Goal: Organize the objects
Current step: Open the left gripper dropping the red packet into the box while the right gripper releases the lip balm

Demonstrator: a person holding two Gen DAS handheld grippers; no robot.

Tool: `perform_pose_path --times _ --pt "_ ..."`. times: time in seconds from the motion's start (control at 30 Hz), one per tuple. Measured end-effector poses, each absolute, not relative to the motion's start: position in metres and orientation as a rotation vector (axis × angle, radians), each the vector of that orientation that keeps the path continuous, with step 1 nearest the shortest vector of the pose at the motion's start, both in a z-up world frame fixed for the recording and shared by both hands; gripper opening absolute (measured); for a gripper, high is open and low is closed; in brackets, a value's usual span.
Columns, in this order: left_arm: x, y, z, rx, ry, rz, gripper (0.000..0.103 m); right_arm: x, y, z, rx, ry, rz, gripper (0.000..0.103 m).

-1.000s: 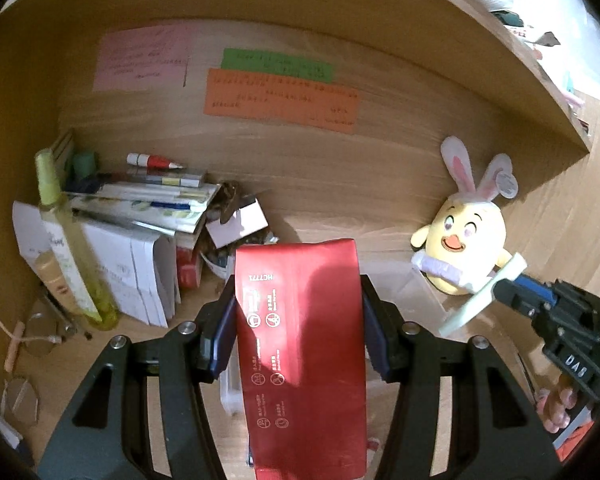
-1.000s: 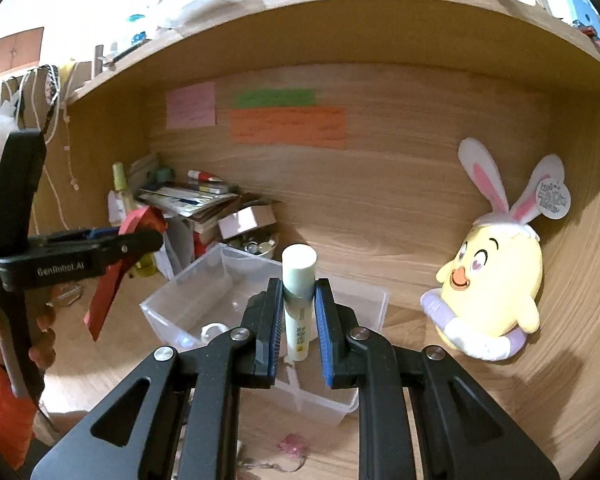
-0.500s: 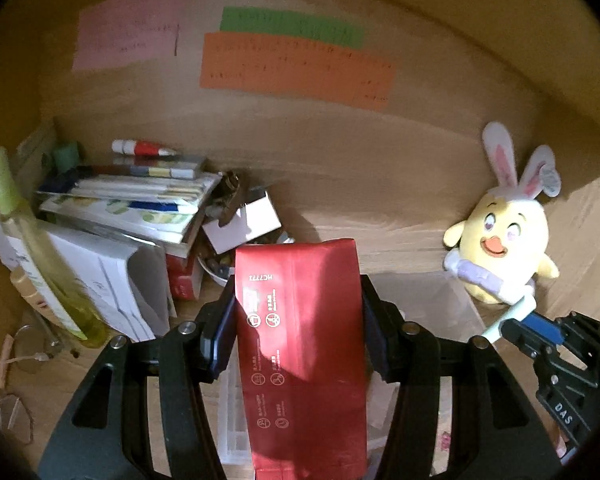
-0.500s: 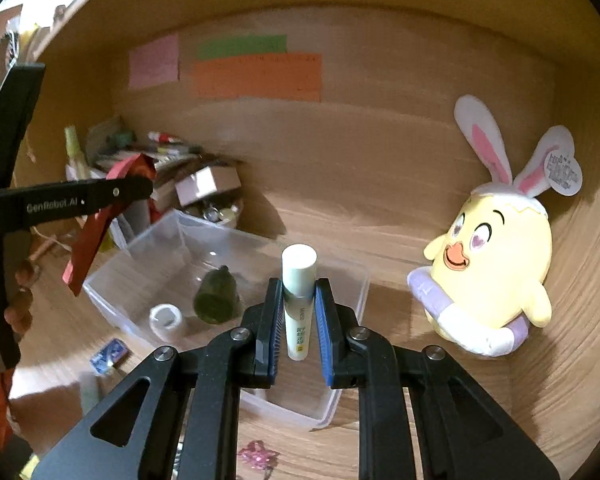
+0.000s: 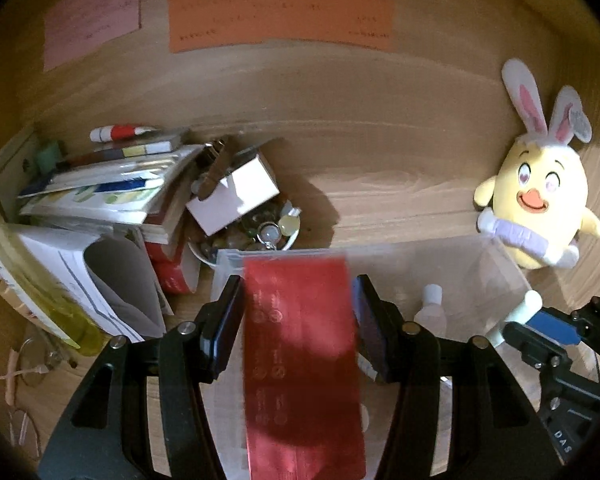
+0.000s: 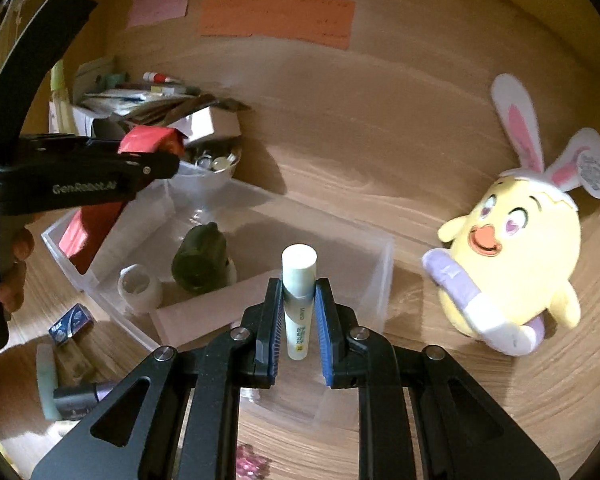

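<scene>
My left gripper (image 5: 298, 312) is shut on a red foil pouch (image 5: 302, 360) and holds it over the left end of a clear plastic bin (image 5: 500, 264). From the right wrist view the pouch (image 6: 100, 208) hangs into the bin (image 6: 386, 264) under the left gripper (image 6: 156, 160). My right gripper (image 6: 298, 304) is shut on a small white-capped tube (image 6: 298, 300), upright above the bin's near side. The bin holds a dark green object (image 6: 200, 260) and a small white jar (image 6: 138, 288).
A yellow bunny-eared plush (image 6: 512, 252) sits right of the bin. A pile of books and papers (image 5: 100, 200), a white box (image 5: 236, 196) and a bowl of trinkets (image 5: 260, 232) crowd the back left. Small items (image 6: 70, 322) lie on the desk before the bin.
Both grippers moved forward and down toward the bin. The red pouch now hangs into the bin's left end, and the tube is over the near side.
</scene>
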State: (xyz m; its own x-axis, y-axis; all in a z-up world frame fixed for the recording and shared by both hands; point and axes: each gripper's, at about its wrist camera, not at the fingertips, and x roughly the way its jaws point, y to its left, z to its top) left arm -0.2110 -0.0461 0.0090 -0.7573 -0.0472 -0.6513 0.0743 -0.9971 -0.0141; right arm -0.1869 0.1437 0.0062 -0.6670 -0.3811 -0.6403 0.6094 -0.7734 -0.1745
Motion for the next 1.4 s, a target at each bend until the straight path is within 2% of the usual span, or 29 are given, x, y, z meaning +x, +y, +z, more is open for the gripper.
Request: perform_pose_path --times 0.23,0.57,0.6,0.67,0.73,1.03,1.17,1.4 --pt "-0.208 -0.044 0.007 1.123 0.085 -2.901 0.058 -0.184 0.126 0.005 0.810 0.524 -2.355 0.015" --pt "-0.173 -0.047 0.024 1.072 0.096 -2.958 0.075 -0.190 0.109 -0.002 0.932 0.416 -2.215 0.019" --pt "-0.170 -0.047 0.026 1.066 0.095 -2.962 0.076 -0.189 0.109 -0.004 0.938 0.415 -2.210 0.020" --pt "-0.164 -0.048 0.028 1.061 0.096 -2.969 0.076 -0.189 0.109 -0.005 0.940 0.413 -2.209 0.032" --pt "-0.158 -0.050 0.029 1.060 0.104 -2.978 0.076 -0.187 0.112 -0.002 0.931 0.396 -2.213 0.036" --pt "-0.132 -0.057 0.032 1.046 0.108 -2.988 0.086 -0.175 0.142 0.022 0.873 0.316 -2.256 0.036" --pt "-0.120 -0.058 0.027 1.056 0.091 -2.981 0.088 -0.165 0.160 0.030 0.837 0.288 -2.284 0.047" --pt "-0.101 -0.061 0.011 1.095 0.074 -2.943 0.088 -0.149 0.182 0.032 0.811 0.284 -2.341 0.056"
